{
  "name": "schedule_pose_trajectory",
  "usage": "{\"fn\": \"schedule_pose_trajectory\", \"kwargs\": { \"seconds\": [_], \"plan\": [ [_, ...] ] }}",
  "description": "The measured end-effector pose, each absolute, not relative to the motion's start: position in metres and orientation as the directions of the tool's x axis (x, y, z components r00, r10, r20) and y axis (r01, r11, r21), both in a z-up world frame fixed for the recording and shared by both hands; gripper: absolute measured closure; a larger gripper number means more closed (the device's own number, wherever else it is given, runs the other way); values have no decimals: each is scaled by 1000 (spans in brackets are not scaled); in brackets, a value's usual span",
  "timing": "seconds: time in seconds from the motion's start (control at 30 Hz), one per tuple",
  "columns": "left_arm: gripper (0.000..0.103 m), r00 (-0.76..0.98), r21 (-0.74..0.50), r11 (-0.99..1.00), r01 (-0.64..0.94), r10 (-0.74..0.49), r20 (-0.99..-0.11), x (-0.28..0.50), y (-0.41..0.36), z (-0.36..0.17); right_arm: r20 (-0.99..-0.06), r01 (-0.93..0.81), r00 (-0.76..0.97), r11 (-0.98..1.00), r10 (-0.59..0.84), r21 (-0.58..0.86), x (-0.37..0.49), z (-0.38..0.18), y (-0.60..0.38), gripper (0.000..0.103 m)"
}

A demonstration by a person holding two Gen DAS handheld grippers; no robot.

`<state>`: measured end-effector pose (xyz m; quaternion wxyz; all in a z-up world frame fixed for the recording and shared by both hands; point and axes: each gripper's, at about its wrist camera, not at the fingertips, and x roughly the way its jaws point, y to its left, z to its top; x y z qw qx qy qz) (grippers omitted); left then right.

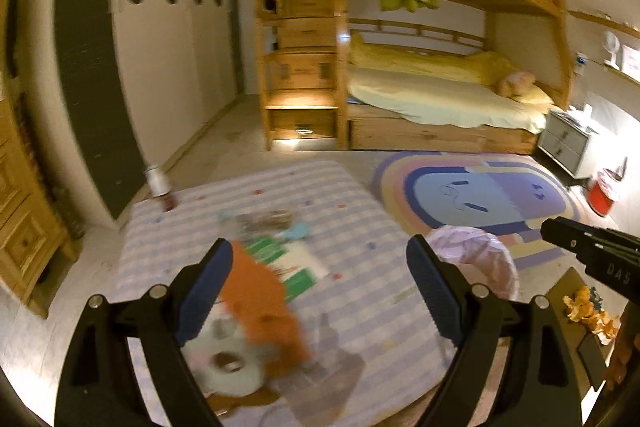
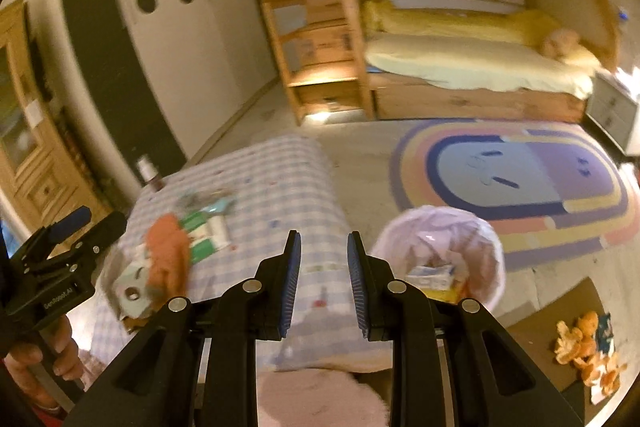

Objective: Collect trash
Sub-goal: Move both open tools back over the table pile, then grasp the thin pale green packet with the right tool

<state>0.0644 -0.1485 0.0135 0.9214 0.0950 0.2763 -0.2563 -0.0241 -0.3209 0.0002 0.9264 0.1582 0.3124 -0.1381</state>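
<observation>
A checked cloth covers the low table (image 1: 360,211) (image 2: 280,175). Litter lies on it: an orange wrapper (image 1: 260,303) (image 2: 170,247), a green-and-white box (image 1: 296,263) (image 2: 204,231) and a pale round piece with a hole (image 1: 232,363) (image 2: 132,291). My left gripper (image 1: 320,247) (image 2: 98,219) hangs open above that litter, touching nothing. To the right stands a bin with a pink liner (image 1: 480,255) (image 2: 440,227), with packaging inside. My right gripper (image 2: 324,237) (image 1: 560,231) is above the table's near edge, left of the bin, jaws apart and empty. Orange peels (image 1: 592,311) (image 2: 588,351) lie on a brown surface at the right.
A small bottle (image 1: 160,183) (image 2: 148,173) stands at the table's far left corner. Beyond are a striped rug (image 1: 480,187), a wooden bunk bed (image 1: 440,87), a grey nightstand (image 1: 564,143) and a red bucket (image 1: 602,195). A wooden cabinet (image 1: 24,219) is on the left.
</observation>
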Motion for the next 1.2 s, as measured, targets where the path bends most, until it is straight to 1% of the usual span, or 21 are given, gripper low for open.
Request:
{"fn": "schedule_pose_trajectory", "kwargs": {
  "seconds": [0.13, 0.2, 0.23, 0.27, 0.37, 0.47, 0.7, 0.83, 1.0, 1.13, 1.2],
  "plan": [
    [17, 764, 50, 896, 442, -347, -544, 65, -106, 13, -627, 287, 772, 938, -106, 195, -9, 1, -295, 77],
    [17, 778, 52, 912, 408, -317, -542, 65, -86, 10, -633, 245, 771, 951, -73, 189, 0, -1, -280, 72],
    [17, 784, 47, 920, 389, -304, -541, 64, -74, 8, -633, 230, 772, 955, -62, 186, 3, -1, -273, 67],
    [17, 789, 41, 928, 370, -291, -542, 63, -63, 5, -634, 209, 772, 961, -49, 180, 7, -3, -265, 65],
    [16, 801, 49, 947, 316, -239, -549, 61, -32, -6, -643, 157, 766, 973, -10, 171, 18, -10, -243, 63],
    [16, 804, 82, 959, 271, -179, -566, 62, -9, -18, -664, 111, 747, 979, 31, 171, 32, -20, -224, 63],
    [16, 773, 80, 976, 204, -110, -625, 72, 26, -47, -717, -36, 681, 985, 146, 167, 60, -48, -170, 63],
    [16, 752, 63, 980, 186, -101, -651, 76, 34, -60, -744, -108, 638, 980, 198, 168, 72, -64, -143, 63],
    [16, 751, 56, 983, 177, -98, -653, 83, 38, -65, -748, -193, 609, 963, 266, 185, 84, -74, -120, 61],
    [16, 747, 54, 984, 168, -91, -659, 89, 40, -67, -755, -250, 595, 956, 276, 152, 92, -80, -105, 60],
    [16, 746, 52, 986, 161, -87, -660, 91, 41, -68, -775, -259, 583, 960, 245, 109, 99, -85, -99, 60]
  ]
}}
